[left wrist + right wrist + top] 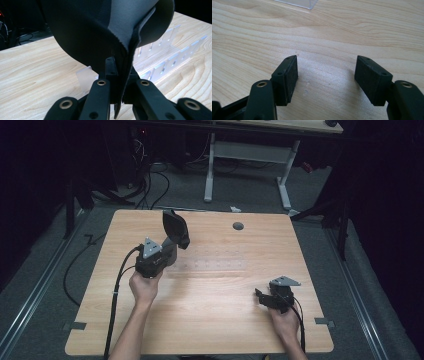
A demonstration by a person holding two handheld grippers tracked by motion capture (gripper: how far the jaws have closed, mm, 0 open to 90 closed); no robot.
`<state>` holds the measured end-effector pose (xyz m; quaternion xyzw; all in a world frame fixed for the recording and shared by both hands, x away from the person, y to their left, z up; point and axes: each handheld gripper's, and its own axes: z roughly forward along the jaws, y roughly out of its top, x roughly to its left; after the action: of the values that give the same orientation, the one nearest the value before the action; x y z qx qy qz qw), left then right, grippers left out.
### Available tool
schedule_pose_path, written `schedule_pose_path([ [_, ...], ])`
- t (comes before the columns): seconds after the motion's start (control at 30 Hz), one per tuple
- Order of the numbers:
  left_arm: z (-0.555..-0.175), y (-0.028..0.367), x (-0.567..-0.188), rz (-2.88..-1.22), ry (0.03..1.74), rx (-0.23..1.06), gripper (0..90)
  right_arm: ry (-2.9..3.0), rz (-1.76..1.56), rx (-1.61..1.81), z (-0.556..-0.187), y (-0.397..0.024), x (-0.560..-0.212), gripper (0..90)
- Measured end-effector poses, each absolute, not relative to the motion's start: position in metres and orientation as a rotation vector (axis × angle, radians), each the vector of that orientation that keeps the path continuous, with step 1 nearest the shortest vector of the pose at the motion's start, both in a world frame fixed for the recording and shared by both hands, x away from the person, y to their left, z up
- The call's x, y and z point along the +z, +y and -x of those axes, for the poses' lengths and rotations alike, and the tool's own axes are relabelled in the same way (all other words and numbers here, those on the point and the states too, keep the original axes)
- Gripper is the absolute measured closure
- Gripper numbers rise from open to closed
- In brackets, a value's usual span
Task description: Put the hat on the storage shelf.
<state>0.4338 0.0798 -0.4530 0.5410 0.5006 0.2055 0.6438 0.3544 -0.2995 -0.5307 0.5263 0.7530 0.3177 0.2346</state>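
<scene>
Black fabric pouch (100,32), pinched at its edge by the closed left gripper (119,82), hangs lifted above the worktop (210,295). Held only by its edge, it could slip free or sag onto the clear plastic rack (165,60); the rack's slots look empty. The right gripper (326,75) stands open, holding nothing.

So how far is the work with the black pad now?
Done: the left gripper is shut on the black pad and holds it up above the table. In hand: the pad hangs over the clear slotted rack, not yet in a slot. Left: probably setting it into the rack. The right gripper is open, low over the table, with nothing between its jaws.
</scene>
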Motion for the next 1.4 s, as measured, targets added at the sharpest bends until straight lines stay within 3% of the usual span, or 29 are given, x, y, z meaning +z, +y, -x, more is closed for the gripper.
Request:
schedule_pose_path([
  [0.63,-0.428,0.085,-0.470,-1.257,1.171,0.418,83.2,2.068,-1.443,0.872,-0.354,-0.300,-0.531,35.1],
  [0.83,-0.424,0.091,-0.467,-1.243,1.182,0.395,75.3,2.067,-1.446,0.871,-0.354,-0.299,-0.531,35.1],
  [1.17,-0.419,0.095,-0.460,-1.233,1.203,0.436,48.4,2.067,-1.446,0.871,-0.354,-0.299,-0.531,35.1],
  [1.4,-0.412,0.107,-0.454,-1.205,1.208,0.403,41.7,2.068,-1.443,0.872,-0.354,-0.299,-0.531,35.0],
])
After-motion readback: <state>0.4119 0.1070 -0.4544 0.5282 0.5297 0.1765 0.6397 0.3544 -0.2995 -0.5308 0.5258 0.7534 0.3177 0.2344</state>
